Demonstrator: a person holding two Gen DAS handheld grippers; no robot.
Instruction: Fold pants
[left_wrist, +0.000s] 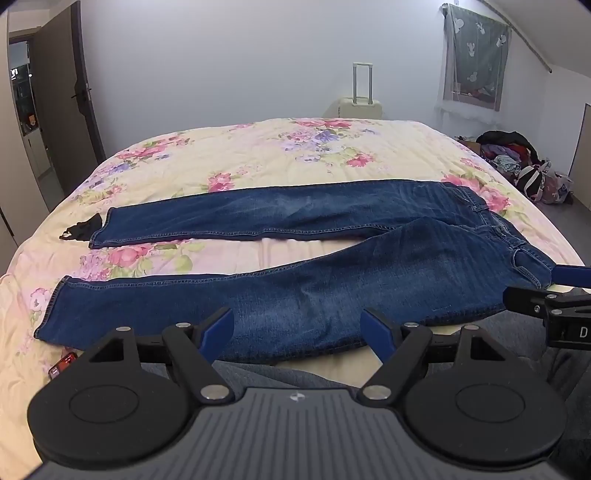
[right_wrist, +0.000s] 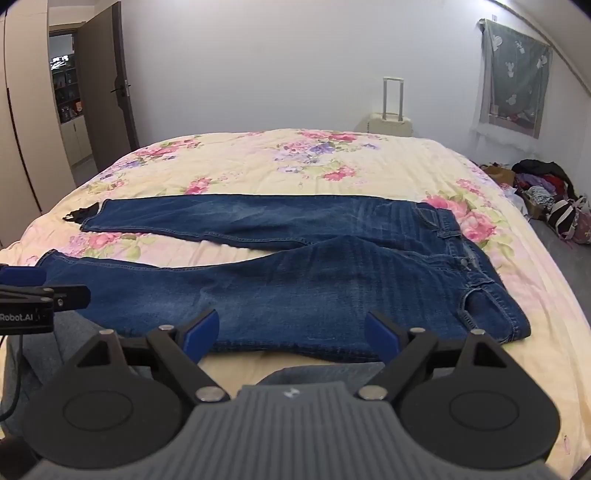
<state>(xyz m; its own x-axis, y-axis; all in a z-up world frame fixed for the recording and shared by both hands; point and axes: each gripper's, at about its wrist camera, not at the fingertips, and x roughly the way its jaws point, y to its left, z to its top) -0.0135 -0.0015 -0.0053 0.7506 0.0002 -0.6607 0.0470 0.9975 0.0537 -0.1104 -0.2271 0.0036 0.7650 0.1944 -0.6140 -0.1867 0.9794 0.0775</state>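
Bedroom, floral quilt on bed (left_wrist: 258, 155); suitcase (left_wrist: 360, 103) at far wall.

Left wrist view: jeans (left_wrist: 332, 295) lie flat along the bed's near edge, waistband toward its right edge, legs splayed toward the left. Left gripper (left_wrist: 297, 332) spread wide, holding nothing, over the near leg.

Right wrist view: right gripper (right_wrist: 291, 334) spread wide, empty, near the jeans' (right_wrist: 314, 288) near edge.

Judgement: denim heavy, limp, not slippery; pinch near leg hem and waistband corner.

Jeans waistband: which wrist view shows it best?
Right wrist: the waistband of the jeans sits fully in frame, button visible. In the left wrist view it lies near the right edge, its near end behind the right hand-held gripper.
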